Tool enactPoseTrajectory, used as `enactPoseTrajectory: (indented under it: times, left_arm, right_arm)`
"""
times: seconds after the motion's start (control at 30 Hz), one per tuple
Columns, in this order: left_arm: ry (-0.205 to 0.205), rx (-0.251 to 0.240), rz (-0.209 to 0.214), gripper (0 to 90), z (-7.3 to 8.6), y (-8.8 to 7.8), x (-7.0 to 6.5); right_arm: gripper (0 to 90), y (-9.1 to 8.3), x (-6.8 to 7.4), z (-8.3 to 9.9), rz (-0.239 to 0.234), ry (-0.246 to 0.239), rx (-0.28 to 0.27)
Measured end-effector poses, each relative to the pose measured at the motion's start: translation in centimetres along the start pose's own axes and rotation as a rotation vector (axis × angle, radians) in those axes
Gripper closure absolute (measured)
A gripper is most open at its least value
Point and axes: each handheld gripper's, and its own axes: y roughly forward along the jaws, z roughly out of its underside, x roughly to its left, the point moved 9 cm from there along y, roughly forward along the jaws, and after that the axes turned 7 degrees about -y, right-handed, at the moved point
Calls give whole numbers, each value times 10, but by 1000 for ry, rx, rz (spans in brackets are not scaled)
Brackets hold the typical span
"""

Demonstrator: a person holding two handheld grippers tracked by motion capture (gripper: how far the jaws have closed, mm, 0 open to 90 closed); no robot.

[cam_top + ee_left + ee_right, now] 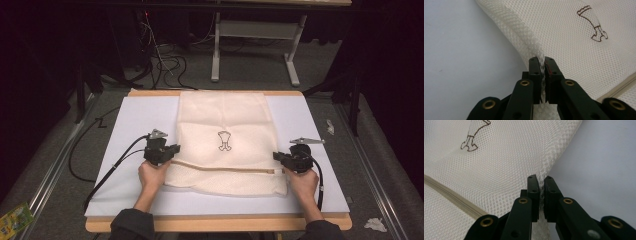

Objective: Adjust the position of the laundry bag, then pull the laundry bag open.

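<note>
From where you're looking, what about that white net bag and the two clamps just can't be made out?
- Mesh bag: what is inside, if anything; in all three views the weave is too dense.
- Brown drawing: too small in the high view, cut off by the top edge in the right gripper view.
- Left gripper and right gripper: how much mesh is pinched, hidden between the closed jaws.
- Crumpled scraps on the floor: too small.

Your forearms are cut off at the bottom edge of the high view. The mesh bag (pixel 225 145) hides the board beneath it, and its brown emblem (pixel 224 140) is too small there to read; the left gripper view's top edge nearly clips it, the right gripper view's crops it. Both gripper views cut the bag off. The room beyond the table is too dark to tell.
</note>
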Motion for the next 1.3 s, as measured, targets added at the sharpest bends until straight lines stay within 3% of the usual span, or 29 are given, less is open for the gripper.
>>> enactPoseTrajectory:
  times: [0.23, 0.67, 0.93, 1.13, 1.3]
  left_arm:
    - [38, 11, -33, 831, 6, 2, 1]
    - [61, 4, -45, 822, 8, 3, 0]
    - [99, -26, -71, 771, 11, -1, -1]
    - [150, -63, -83, 619, 14, -9, -8]
    - [183, -93, -51, 572, 19, -19, -22]
  right_arm:
    - [852, 2, -3, 2, 7, 2, 8]
    - [820, 4, -4, 4, 12, -4, 4]
    - [645, 1, -5, 3, 16, 6, -11]
    - [503, 2, -1, 4, 5, -2, -11]
    - [459, 3, 2, 9, -6, -8, 2]
